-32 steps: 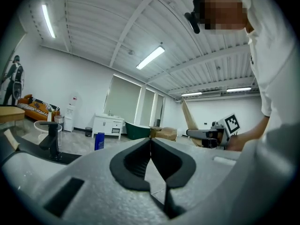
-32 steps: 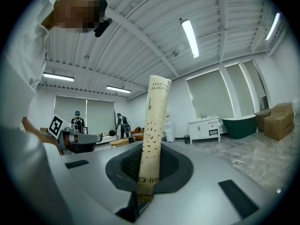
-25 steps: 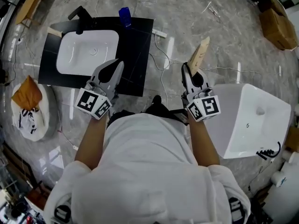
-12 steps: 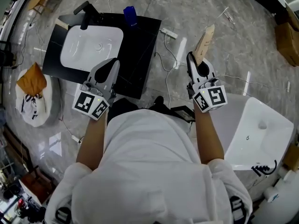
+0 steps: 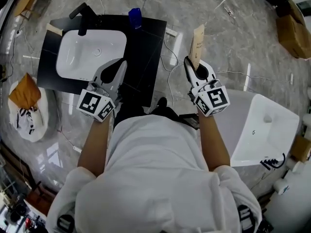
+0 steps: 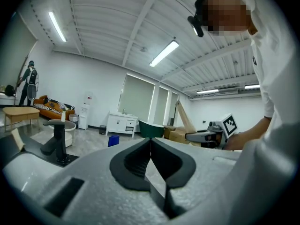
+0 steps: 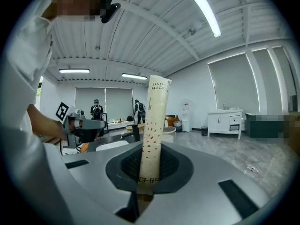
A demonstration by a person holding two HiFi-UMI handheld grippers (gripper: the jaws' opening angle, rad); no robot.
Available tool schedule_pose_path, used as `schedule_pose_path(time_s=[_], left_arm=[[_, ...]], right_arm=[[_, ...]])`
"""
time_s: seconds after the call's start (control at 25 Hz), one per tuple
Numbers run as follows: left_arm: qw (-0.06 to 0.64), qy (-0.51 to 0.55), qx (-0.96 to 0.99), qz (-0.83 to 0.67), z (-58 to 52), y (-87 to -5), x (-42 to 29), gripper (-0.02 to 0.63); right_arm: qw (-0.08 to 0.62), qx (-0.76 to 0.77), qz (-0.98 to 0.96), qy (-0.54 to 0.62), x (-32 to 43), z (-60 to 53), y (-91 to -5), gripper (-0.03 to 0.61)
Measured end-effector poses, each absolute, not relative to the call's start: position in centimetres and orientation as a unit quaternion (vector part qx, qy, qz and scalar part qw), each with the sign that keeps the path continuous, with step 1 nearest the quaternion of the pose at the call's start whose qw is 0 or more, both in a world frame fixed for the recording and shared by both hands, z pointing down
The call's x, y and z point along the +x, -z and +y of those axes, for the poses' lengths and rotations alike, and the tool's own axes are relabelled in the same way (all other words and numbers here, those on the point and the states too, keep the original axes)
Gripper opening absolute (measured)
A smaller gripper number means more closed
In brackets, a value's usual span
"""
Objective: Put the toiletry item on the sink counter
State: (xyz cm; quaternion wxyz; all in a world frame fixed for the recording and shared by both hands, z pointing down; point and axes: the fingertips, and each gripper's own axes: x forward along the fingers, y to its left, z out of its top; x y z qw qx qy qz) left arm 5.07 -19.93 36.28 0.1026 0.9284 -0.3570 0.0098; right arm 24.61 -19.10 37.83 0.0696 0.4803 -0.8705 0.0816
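Right of the sink table (image 5: 143, 47), our right claw (image 5: 193, 70) pinches a toothbrush box (image 5: 198, 43), left claw (image 5: 118, 70) closed empty; we'd lower it gently.

The floor (image 5: 228, 38) looks like polished grey stone, glossy with glare; the counter (image 5: 146, 47) is a smooth black slab; its basin (image 5: 82, 62) is glossy white, like ceramic; the tap (image 5: 83, 19) is matt black; the box (image 7: 152, 125) is matt tan card; the left gripper (image 6: 150, 142) and right gripper (image 7: 149, 175) are grainy matt grey plastic with ribbed black pads (image 6: 136, 161); the shirt (image 5: 155, 169) is white cloth.

Cream, red-flecked toothbrush box (image 7: 153, 125) — white basin (image 5: 90, 57) in black counter (image 5: 143, 47).
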Motion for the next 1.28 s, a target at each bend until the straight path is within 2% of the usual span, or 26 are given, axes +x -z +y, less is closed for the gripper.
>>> schedule_pose_path(time_s=[0.64,1.12,1.28], left_arm=[[0.172,0.007,0.920,-0.352,-21.5,-42.4,-1.7,0.015],[0.200,0.010,0.913,-0.355,-22.5,-45.9,-3.4,0.015],[0.217,0.016,0.909,-0.354,-22.4,-46.8,-3.3,0.015]], right_arm=[[0.192,0.404,-0.880,-0.161,11.9,-21.4,-46.7,0.018],[0.326,0.356,-0.849,-0.215,10.1,-21.0,-56.4,0.018],[0.350,0.343,-0.843,-0.221,9.7,-20.3,-57.9,0.018]])
